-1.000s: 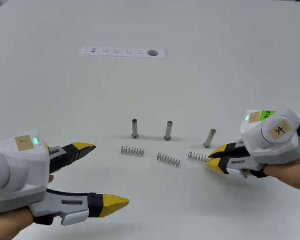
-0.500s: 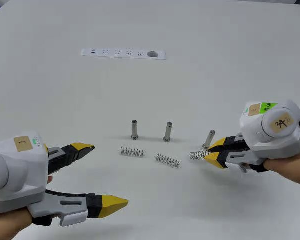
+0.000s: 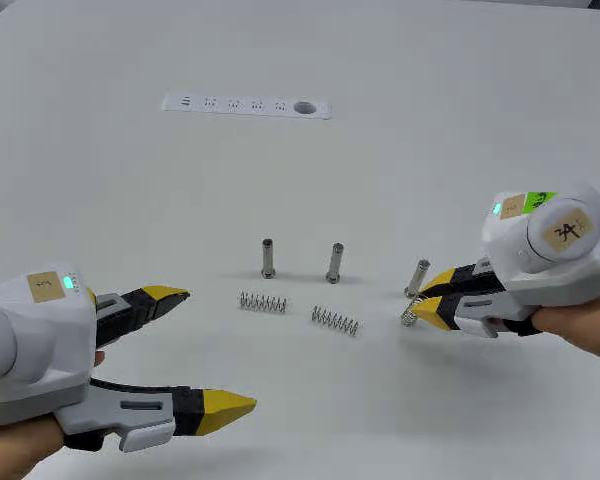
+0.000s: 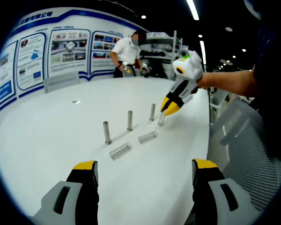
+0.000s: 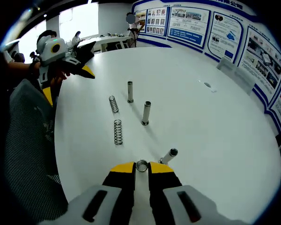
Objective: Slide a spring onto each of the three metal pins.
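By pin (image 3: 418,276), right tool (image 3: 418,302) grips spring (image 5: 141,165).

White worktop (image 3: 460,150); left pin (image 3: 268,257) and middle pin (image 3: 334,262) upright, right pin (image 3: 418,277) tilted; left spring (image 3: 261,301), middle spring (image 3: 336,320) lying just before them; socket strip (image 3: 246,105) beyond.

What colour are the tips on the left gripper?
Yellow, over black; clearest on the left gripper in the head view.

We make out a handwritten "3A" on the tan sticker (image 3: 566,231) atop the right tool (image 3: 421,303). The small label (image 3: 46,287) on the left tool (image 3: 218,348) and the wall posters (image 4: 61,49) are too blurred to read.
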Demonstrator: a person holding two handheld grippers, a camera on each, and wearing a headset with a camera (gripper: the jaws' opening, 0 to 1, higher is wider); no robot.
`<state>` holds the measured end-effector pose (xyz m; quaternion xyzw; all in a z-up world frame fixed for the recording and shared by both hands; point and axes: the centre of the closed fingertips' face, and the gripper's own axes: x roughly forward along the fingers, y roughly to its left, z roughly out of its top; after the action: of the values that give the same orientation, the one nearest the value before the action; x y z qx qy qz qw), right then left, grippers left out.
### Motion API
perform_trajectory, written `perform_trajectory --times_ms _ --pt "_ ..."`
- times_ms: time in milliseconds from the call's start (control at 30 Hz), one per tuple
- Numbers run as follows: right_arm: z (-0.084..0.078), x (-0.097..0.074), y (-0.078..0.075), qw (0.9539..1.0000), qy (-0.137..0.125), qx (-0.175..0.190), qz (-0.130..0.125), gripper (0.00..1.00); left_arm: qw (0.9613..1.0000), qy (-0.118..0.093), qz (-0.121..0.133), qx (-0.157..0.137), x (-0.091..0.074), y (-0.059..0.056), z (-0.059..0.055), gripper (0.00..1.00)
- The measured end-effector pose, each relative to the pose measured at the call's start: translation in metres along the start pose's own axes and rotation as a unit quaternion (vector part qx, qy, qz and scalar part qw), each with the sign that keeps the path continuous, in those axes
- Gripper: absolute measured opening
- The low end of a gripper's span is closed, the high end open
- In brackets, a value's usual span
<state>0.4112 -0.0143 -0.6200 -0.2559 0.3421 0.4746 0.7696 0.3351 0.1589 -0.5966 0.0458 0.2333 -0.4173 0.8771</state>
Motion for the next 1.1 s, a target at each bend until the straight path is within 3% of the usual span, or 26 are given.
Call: perform_trajectory --times_ms 633,1100 --pt "0.039 -0.039 0.002 0.9998 -0.012 0.012 0.014 0.11 1.0000 -0.004 0.000 -0.001 0.000 -0.001 0.000 0.84" --pt "0.056 -0.056 -0.021 0.9996 -0.020 0.015 -0.008 0.11 1.0000 -0.004 0.001 -0.002 0.000 0.000 -0.001 0.84"
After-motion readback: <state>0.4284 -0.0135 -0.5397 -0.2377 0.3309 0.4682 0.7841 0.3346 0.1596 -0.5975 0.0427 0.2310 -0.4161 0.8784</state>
